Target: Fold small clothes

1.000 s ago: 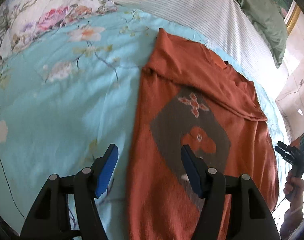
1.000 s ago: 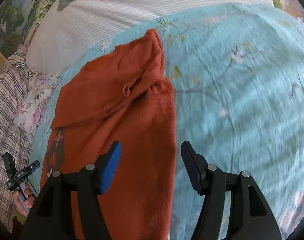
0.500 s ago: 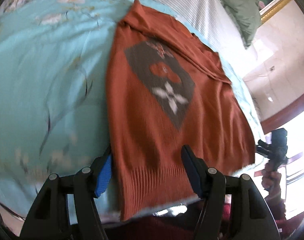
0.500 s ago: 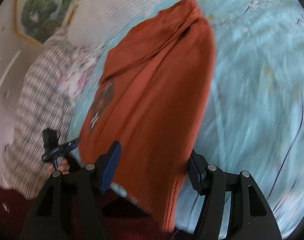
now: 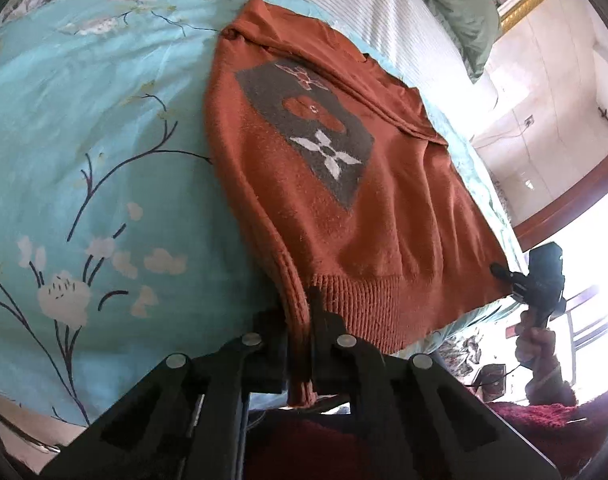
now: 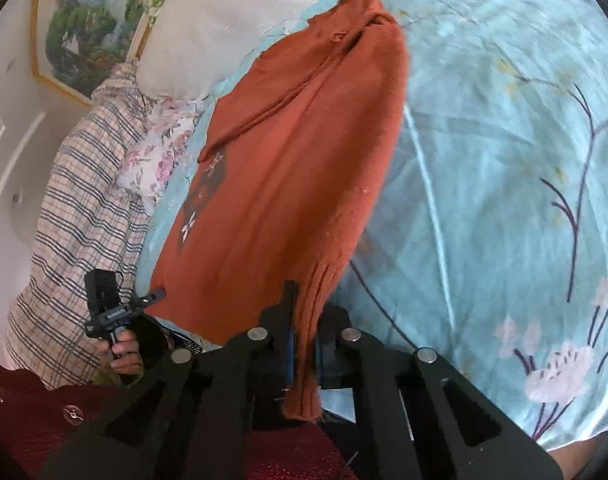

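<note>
A rust-orange knit sweater (image 5: pixel 344 184) with a grey diamond motif lies flat on the turquoise floral bedspread (image 5: pixel 83 140), sleeves folded across its top. My left gripper (image 5: pixel 299 320) is shut on the ribbed hem at its left bottom corner. My right gripper (image 6: pixel 304 320) is shut on the hem at the right bottom corner of the sweater (image 6: pixel 295 152). Both corners are pinched at the near edge of the bed. The right gripper also shows in the left wrist view (image 5: pixel 516 280), and the left gripper shows in the right wrist view (image 6: pixel 143 300).
A white striped pillow (image 5: pixel 364 12) and a green cloth (image 5: pixel 460 12) lie beyond the sweater. A plaid blanket (image 6: pixel 71 208) and floral pillow (image 6: pixel 155 160) lie on the left of the bed. A framed painting (image 6: pixel 87 28) hangs on the wall.
Both grippers moved down from mid-sweater to the hem at the near bed edge and closed, each on one bottom corner.
</note>
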Motion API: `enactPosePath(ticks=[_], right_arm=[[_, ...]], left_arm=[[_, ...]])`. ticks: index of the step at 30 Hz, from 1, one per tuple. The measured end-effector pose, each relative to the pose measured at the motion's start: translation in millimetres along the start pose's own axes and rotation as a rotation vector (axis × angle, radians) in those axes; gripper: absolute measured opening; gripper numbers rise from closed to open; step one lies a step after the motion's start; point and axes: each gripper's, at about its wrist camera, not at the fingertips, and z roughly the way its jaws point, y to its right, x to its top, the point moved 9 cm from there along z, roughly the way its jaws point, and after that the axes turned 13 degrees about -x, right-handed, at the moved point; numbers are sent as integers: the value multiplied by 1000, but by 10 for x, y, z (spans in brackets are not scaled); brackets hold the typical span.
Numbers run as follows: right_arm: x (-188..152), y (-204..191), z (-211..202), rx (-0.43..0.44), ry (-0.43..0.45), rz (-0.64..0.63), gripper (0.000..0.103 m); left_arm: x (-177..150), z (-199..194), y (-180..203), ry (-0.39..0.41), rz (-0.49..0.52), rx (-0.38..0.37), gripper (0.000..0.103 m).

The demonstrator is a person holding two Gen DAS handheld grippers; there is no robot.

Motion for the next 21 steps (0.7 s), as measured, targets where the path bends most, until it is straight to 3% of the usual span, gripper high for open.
enactPosePath(ticks=[3,8,14,21], right_arm=[[20,-19,-85,17,40,6,7],[177,-160,-291,86,114,15,7],[536,-381,-525,117,215,-13,7],[1140,-501,-705,112,334,-37,7]], left_arm=[[65,-125,101,73,28,16,4],[351,-409,287,201,27,-31,4],[921,-652,560,341,62,-66,4],[1666,-682,753,454,113,-36,4]])
